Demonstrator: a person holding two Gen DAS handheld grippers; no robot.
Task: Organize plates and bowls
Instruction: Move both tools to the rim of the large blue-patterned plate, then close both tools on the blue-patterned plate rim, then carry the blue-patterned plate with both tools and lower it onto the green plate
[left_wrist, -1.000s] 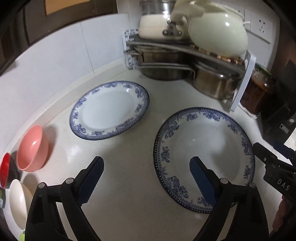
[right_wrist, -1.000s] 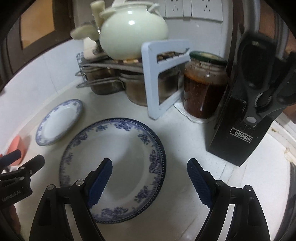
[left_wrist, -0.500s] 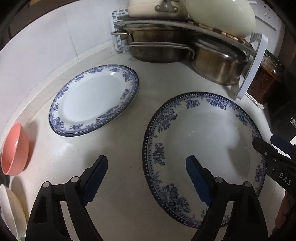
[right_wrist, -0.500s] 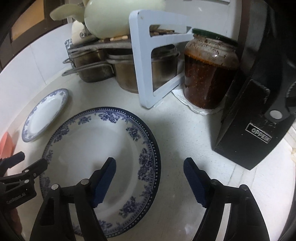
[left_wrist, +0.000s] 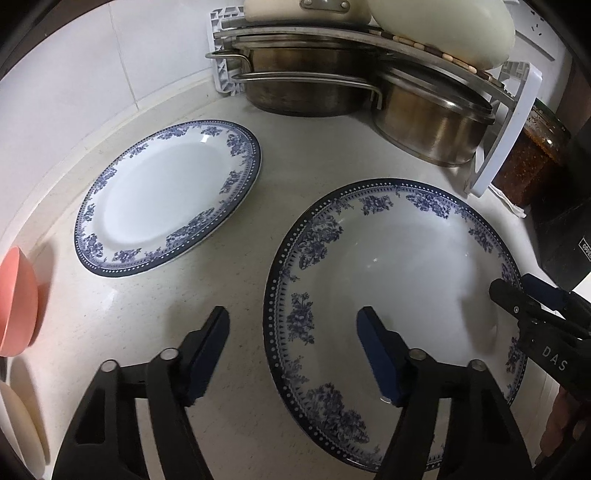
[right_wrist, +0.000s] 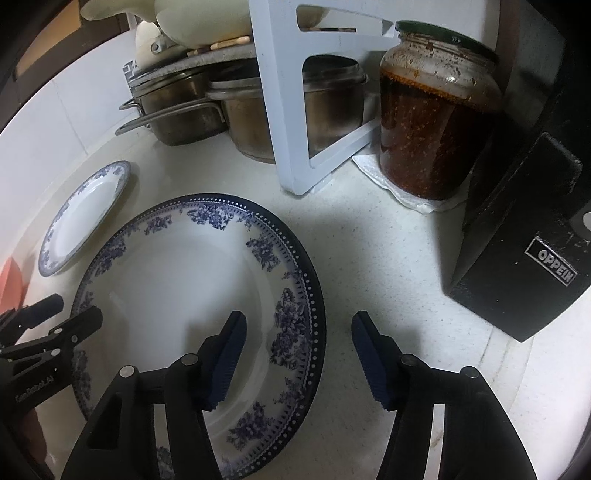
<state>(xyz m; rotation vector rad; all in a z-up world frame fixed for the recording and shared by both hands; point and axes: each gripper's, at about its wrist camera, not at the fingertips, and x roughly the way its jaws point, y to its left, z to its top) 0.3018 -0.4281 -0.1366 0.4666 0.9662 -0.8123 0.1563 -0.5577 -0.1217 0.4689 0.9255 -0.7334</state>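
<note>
Straddling opposite edges of the large plate (left_wrist: 399, 280), both grippers now sit lower and closer to it than a second ago, and the plate fills more of each view. It lies flat on the white counter (left_wrist: 303, 162), filling the lower right of the left wrist view and the lower left of the right wrist view.

The left gripper (left_wrist: 291, 350) has one blue pad over the bare counter and the other above the plate's well, so the left rim runs between them. Its jaws are closing, narrower than before, but neither pad presses the rim yet. The right gripper (right_wrist: 297, 356) mirrors this across the plate's right rim: jaws closing, rim between them, no contact visible.

This looks like a two-handed pickup about to clamp, probably to move the big plate for stacking.

A smaller plate (left_wrist: 168, 195) of the same pattern lies apart in the centre left. At the left edge sit a pink bowl (left_wrist: 16, 299) and a cream bowl (left_wrist: 20, 421). Steel pots (left_wrist: 424, 122) under a rack fill the top, a jar (right_wrist: 436, 122) upper right.
</note>
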